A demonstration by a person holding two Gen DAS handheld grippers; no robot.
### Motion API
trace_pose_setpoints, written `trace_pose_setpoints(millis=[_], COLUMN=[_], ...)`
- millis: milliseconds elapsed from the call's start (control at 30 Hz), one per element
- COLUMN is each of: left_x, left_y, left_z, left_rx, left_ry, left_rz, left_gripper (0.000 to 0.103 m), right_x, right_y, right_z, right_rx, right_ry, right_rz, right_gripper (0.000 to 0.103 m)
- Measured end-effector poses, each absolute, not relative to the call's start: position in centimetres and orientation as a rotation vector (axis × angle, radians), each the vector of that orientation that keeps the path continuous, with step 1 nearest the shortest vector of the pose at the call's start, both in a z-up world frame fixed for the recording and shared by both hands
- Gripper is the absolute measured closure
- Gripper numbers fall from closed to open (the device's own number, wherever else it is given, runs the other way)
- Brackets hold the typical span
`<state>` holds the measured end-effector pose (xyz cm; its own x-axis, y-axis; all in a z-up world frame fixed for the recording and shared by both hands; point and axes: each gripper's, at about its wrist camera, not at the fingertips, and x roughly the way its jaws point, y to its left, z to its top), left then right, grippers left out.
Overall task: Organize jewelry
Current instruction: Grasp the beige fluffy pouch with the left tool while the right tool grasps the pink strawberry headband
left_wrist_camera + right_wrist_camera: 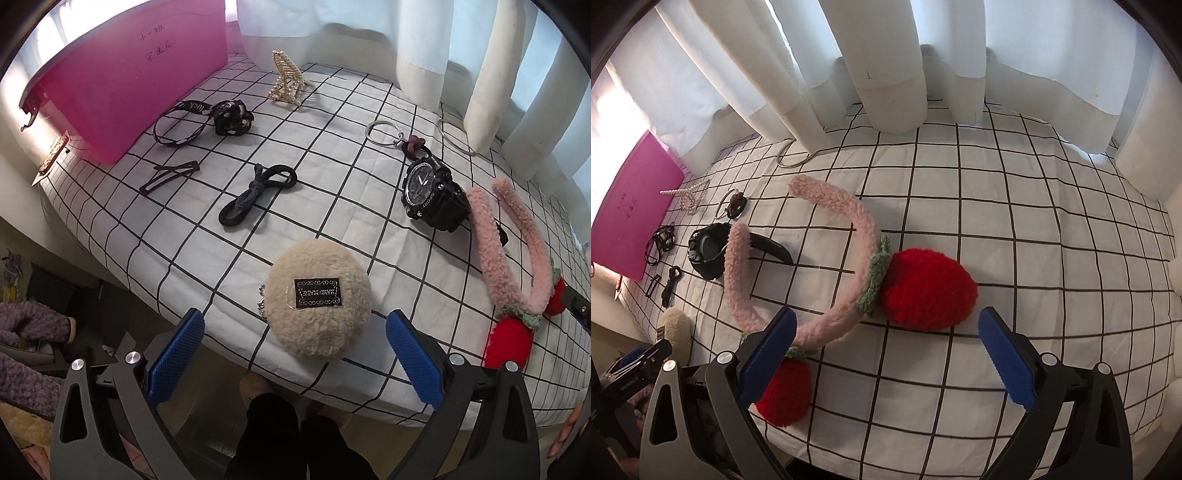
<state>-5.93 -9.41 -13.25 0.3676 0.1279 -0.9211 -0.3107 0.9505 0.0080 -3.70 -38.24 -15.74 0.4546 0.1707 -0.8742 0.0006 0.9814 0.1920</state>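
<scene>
bin: pink bin (122, 85) at far left of the table (332, 177), upright, nothing of mine in it that I can see.
left cluster: black lanyard (184, 123), hair clip (170, 175), knotted hair tie (255, 194) lie loose just right of the bin; pearl claw clip (286, 79) behind them.
centre: beige pouch (317, 295) at the near table edge, label up, sitting between my left tool's pads.
left tool (293, 332): spread wide, pinching nothing; pouch is inside the gap but I see no contact.
right of centre: key ring (384, 133), watch (432, 192) on its side, steel bangle (456, 138) partly under the curtain.
right: strawberry headband (812, 258), pink arc lying flat, one end against the watch strap.
right tool (886, 332): spread wide, empty, hovering over the headband's near arc; left pad overlaps it in view, contact unclear.
step: my read is pre-grasp, nothing sorted yet.
next: close left on the pouch, it's soft, so squeeze deep; then carry left to the bin. Headband needs a grip on the band, not the pom.
</scene>
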Motion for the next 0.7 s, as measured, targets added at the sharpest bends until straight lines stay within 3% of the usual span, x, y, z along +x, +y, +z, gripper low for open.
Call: trace_pose_setpoints(millis=[367, 700], left_x=[-5.0, -4.6], left_y=[-9.8, -9.6], left_z=[-15.1, -16.9], left_rx=[-0.16, -0.188], left_ry=[1.155, 1.187], left_rz=[0.315, 0.321], left_gripper=[0.006, 0.006], right_x=[0.9, 0.1], right_y=[-36.6, -36.8], right_z=[-19.6, -20.4], right_rx=[0.009, 0.026], right_ry=[1.227, 1.131], right_rz=[-0.005, -0.002], right_gripper=[0.009, 0.008])
